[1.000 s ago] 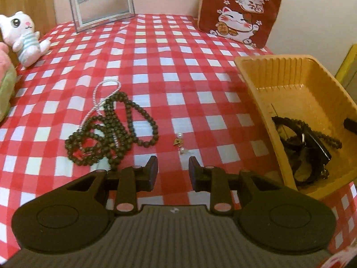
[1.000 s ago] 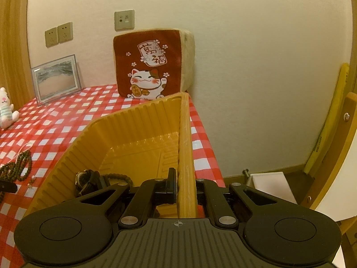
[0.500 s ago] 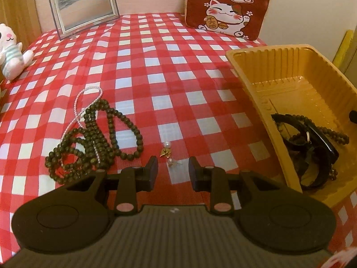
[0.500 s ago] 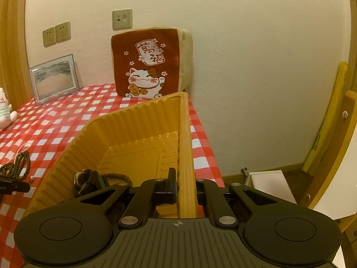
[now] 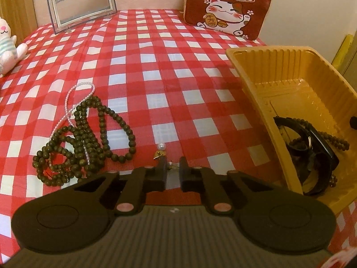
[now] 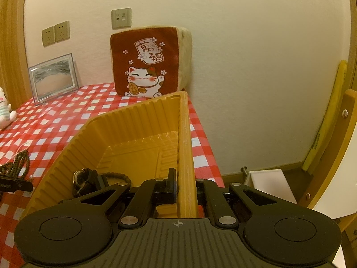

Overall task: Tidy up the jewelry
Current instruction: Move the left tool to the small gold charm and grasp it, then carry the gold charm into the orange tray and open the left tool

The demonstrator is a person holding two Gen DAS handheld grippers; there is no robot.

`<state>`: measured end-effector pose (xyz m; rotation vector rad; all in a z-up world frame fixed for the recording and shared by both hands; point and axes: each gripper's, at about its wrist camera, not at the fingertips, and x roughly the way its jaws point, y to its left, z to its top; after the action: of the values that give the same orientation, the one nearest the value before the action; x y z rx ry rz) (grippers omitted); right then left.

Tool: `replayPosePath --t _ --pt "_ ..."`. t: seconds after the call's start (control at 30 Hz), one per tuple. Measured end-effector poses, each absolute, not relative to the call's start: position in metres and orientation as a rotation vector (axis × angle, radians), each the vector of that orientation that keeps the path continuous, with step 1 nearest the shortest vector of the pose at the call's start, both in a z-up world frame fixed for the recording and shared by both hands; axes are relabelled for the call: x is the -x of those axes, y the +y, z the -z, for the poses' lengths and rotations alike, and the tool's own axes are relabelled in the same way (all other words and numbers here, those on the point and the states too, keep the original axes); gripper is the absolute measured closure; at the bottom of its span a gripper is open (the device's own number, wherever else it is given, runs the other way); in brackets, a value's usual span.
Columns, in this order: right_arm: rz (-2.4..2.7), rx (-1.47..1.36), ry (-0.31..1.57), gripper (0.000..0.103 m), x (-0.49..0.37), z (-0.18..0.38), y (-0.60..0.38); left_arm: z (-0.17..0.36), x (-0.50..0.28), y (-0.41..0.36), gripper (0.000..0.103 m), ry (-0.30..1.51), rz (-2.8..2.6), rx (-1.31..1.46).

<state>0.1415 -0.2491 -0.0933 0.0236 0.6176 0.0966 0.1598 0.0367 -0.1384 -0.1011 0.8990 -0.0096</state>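
Note:
A small pearl earring (image 5: 161,146) with a gold charm lies on the checked cloth, its near end between the tips of my left gripper (image 5: 173,169). The jaws are closing on that end, and only a narrow gap is left. A dark bead necklace (image 5: 89,143) lies to the left, tangled with a thin pearl strand (image 5: 73,98). The yellow tray (image 5: 252,51) on the right holds a black watch (image 5: 312,147) and a bead bracelet. My right gripper (image 6: 184,178) is shut on the tray's right wall (image 6: 184,134), one finger inside and one outside.
A picture frame (image 5: 80,0) and a red cat cushion (image 5: 225,4) stand at the back wall. A white plush toy (image 5: 9,47) sits at the far left. The table ends just right of the tray; a wooden chair (image 6: 334,156) and a white box (image 6: 267,185) stand beyond.
My left gripper has come forward and down over the earring, and its jaws have narrowed from wide apart to a small gap. The right gripper and the tray have not moved.

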Motion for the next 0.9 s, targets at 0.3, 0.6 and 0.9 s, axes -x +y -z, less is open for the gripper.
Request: replayPosePath --t 0.3,0.6,0.9 --pt "-0.098 -0.022 0.618 0.098 -0.141 0.094 -0.249 0.131 -0.153 0.032 0.096 0.88 0.027 0.081" --pt "-0.101 -0.023 0.615 0.098 -0.14 0.094 -0.248 0.103 -0.141 0.024 0.096 0.813 0.07 0.079" --pt "-0.1 -0.023 0.615 0.098 -0.14 0.094 -0.248 0.072 -0.136 -0.001 0.096 0.745 0.168 0.09"
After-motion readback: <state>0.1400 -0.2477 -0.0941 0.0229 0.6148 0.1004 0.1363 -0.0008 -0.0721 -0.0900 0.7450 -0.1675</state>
